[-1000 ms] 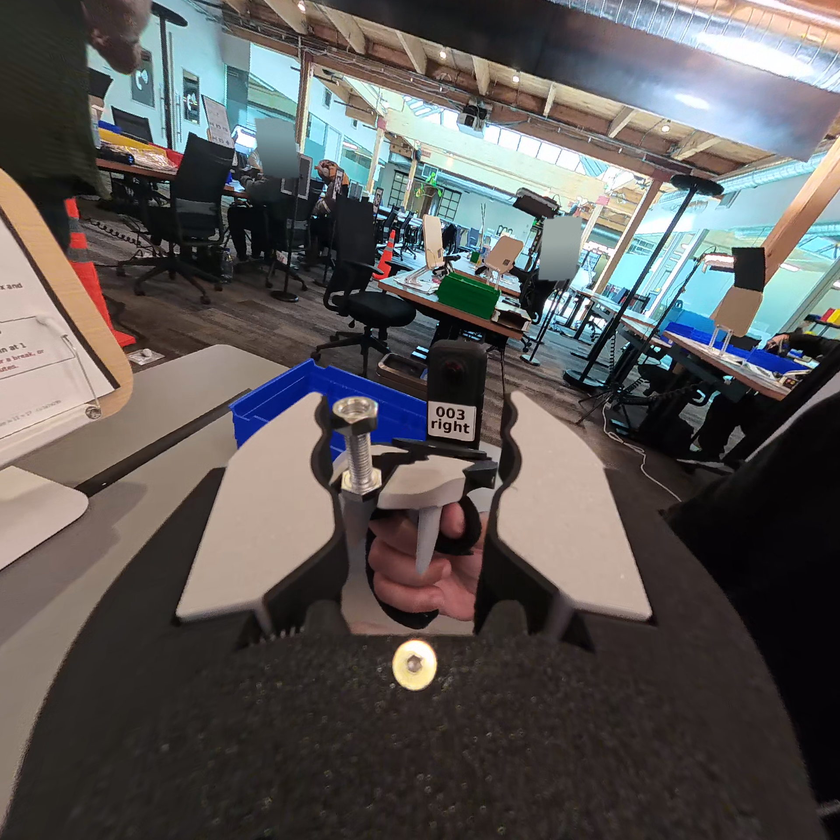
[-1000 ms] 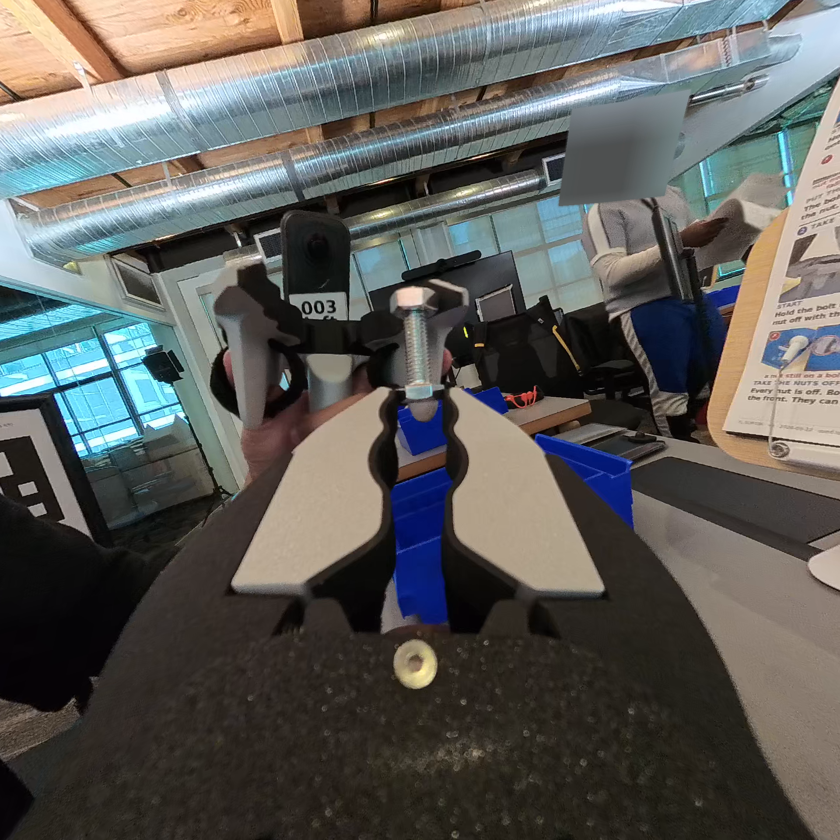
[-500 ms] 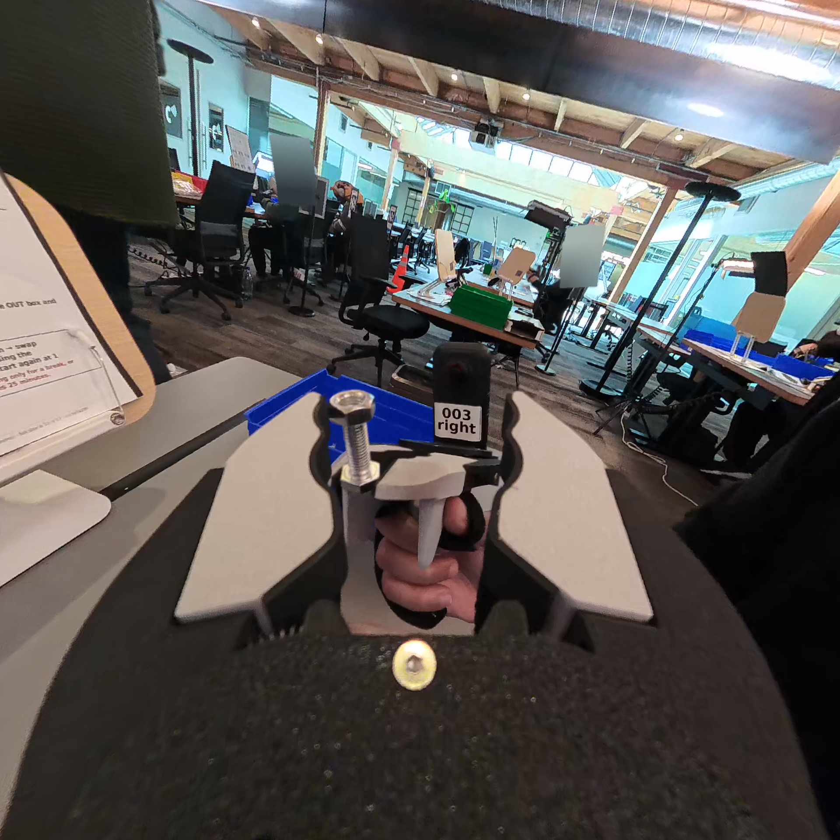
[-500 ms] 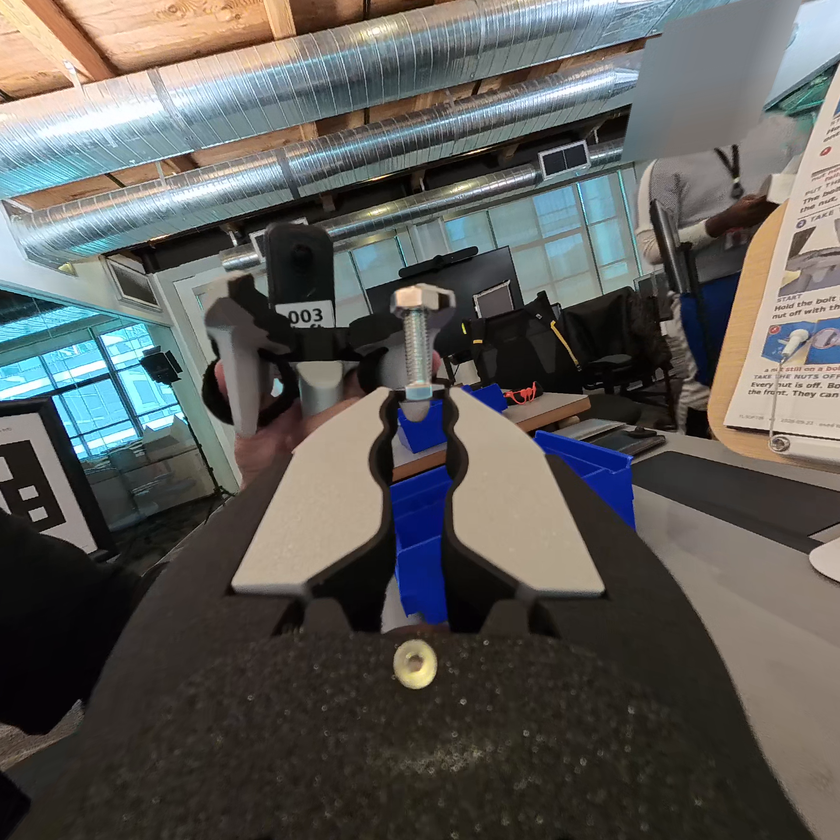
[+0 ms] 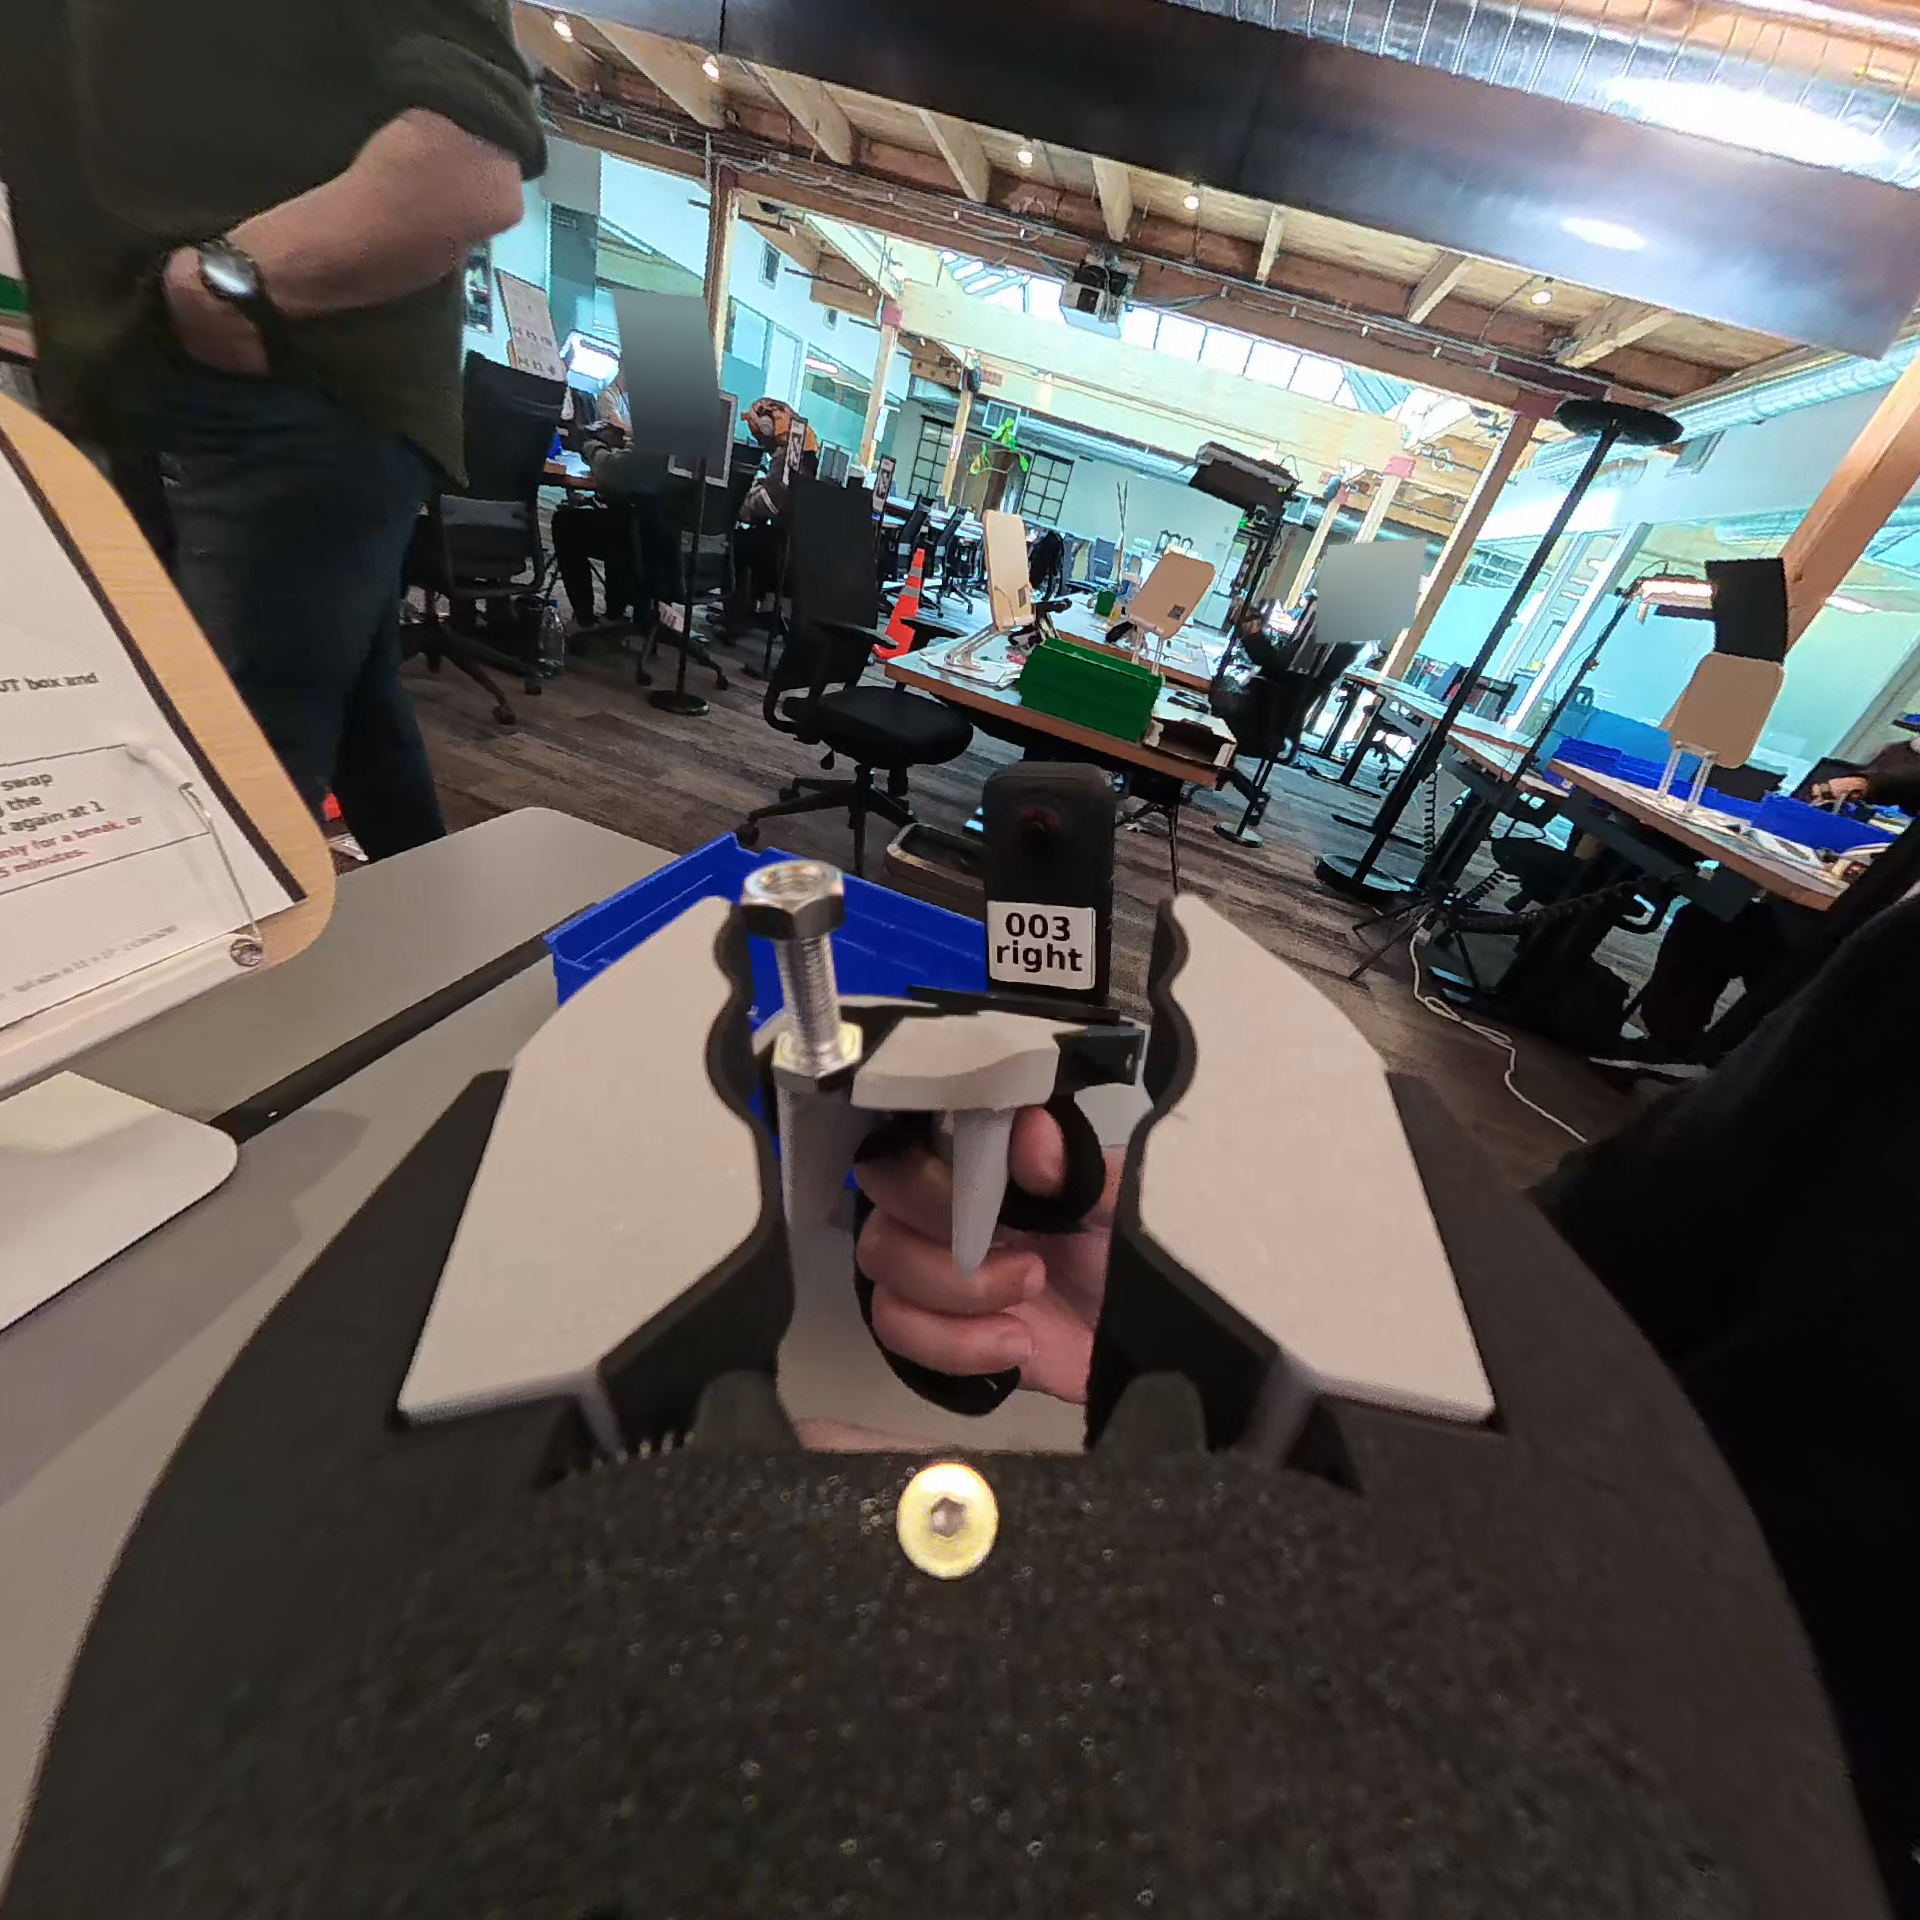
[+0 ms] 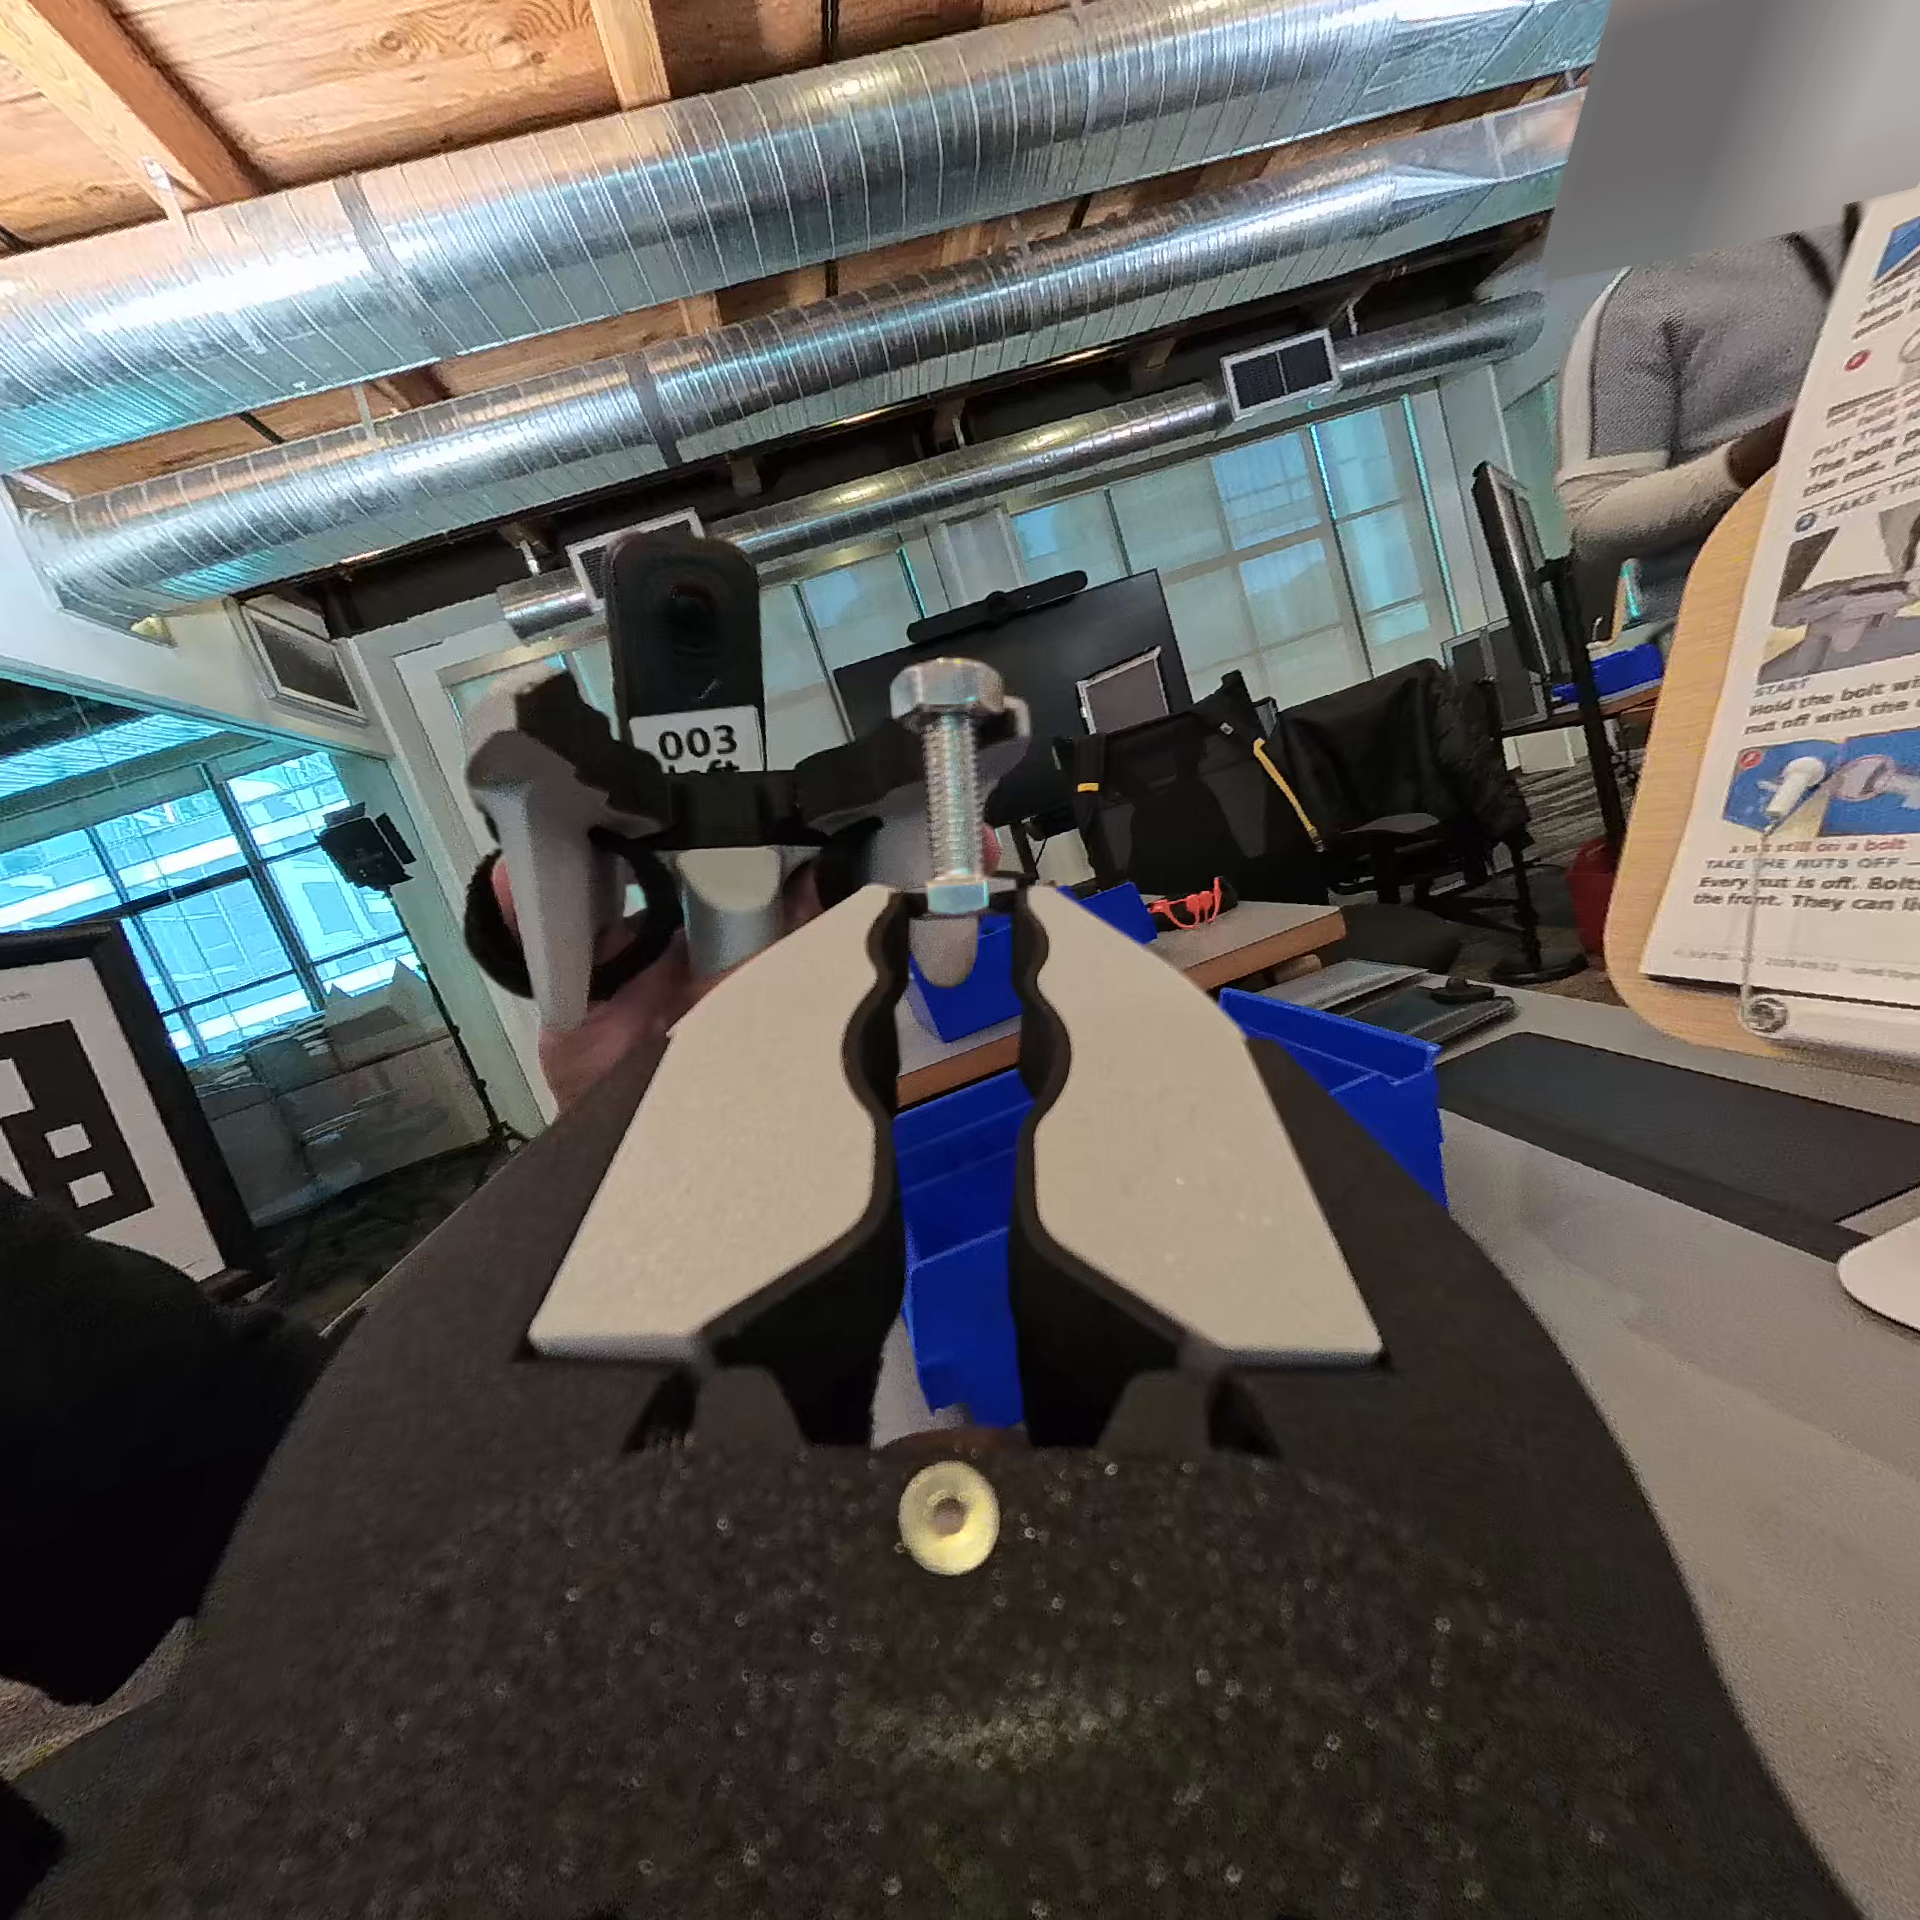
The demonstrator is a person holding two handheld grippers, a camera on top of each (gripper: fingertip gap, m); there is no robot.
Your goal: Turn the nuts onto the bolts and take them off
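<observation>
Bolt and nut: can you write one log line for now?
right gripper: shut on nut | bolt: upright, head up | left gripper: open, holds nothing

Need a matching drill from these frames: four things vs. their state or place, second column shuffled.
1. left gripper
2. right gripper
3. bolt
4. blue bin

A. upright, head on top
B. on the grey table
C. open
D. shut on the nut

Pairs: 1-C, 2-D, 3-A, 4-B
</observation>
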